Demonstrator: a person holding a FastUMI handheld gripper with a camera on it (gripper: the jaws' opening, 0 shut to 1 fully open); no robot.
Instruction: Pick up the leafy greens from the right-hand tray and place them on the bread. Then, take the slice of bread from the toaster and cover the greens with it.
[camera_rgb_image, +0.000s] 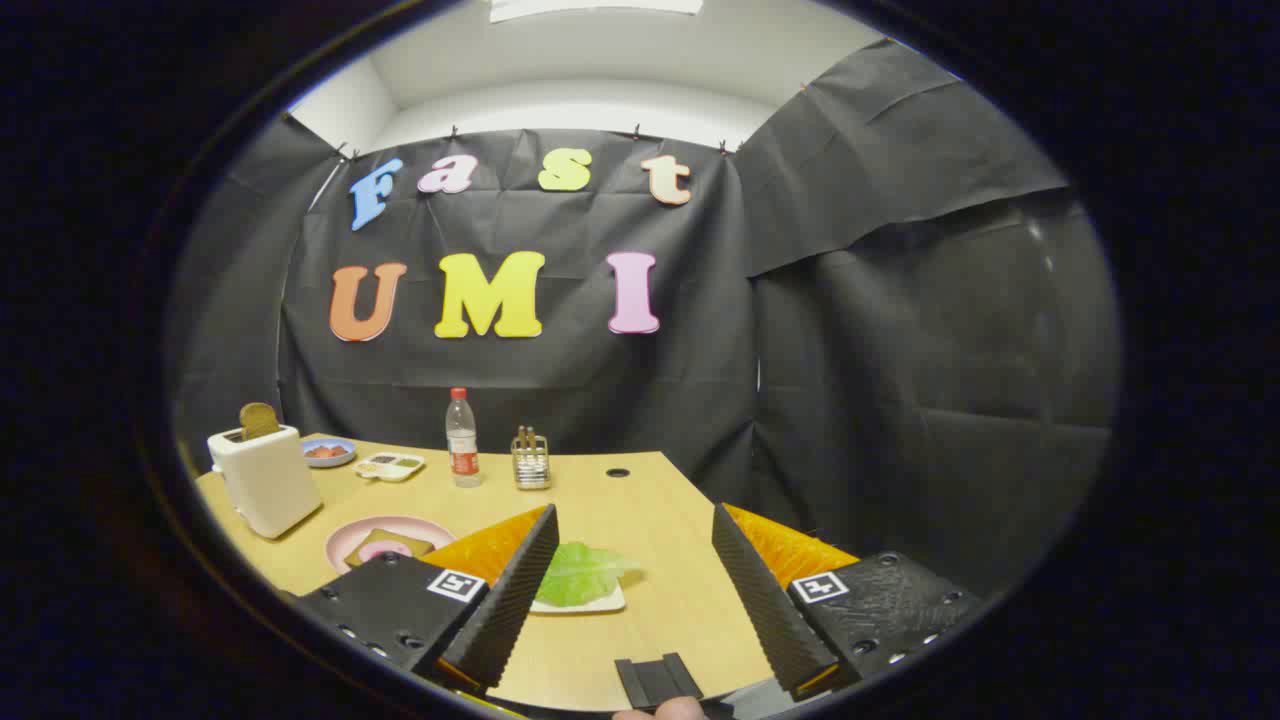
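Gripper (634, 560) jaws wide apart, empty, leafy greens (580, 573) between

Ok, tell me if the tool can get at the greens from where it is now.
Probably yes. The tool is open, its fingers spread wide, and the greens lie on a small white tray just ahead, nearer one finger. Nothing on the table stands between them.

One toaster (265, 480) holds one bread slice (258, 419); one pink plate (345, 540), one white tray (600, 603) with one leafy green (580, 572), one bottle (461, 438), one rack (531, 459), one bowl (328, 452), one divided dish (390, 466).
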